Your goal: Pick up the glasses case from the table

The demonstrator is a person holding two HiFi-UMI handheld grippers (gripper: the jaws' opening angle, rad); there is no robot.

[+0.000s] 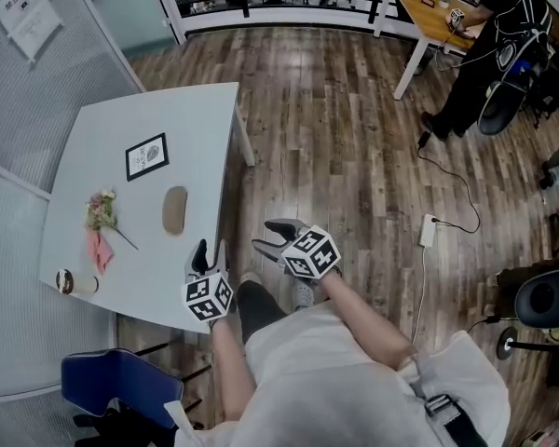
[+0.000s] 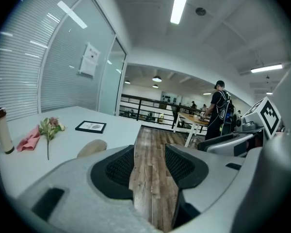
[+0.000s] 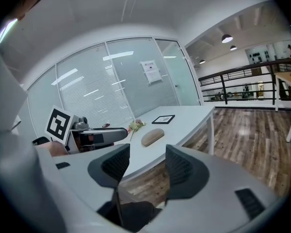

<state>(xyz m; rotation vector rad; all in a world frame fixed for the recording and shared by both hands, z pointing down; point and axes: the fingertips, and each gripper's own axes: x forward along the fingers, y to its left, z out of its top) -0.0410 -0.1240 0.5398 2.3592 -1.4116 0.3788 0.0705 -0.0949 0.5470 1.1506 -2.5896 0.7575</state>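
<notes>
The tan oval glasses case lies on the white table, near its right edge. In the left gripper view the case shows left of the jaws. In the right gripper view the case lies ahead on the table. My left gripper hovers at the table's near corner, just short of the case, open and empty. My right gripper hangs over the wood floor to the right of the table, open with nothing between its fingers.
On the table also lie a framed picture, a flower, a pink cloth and a small bottle. A blue chair stands near the table. A power strip with cables lies on the floor. A person stands far right.
</notes>
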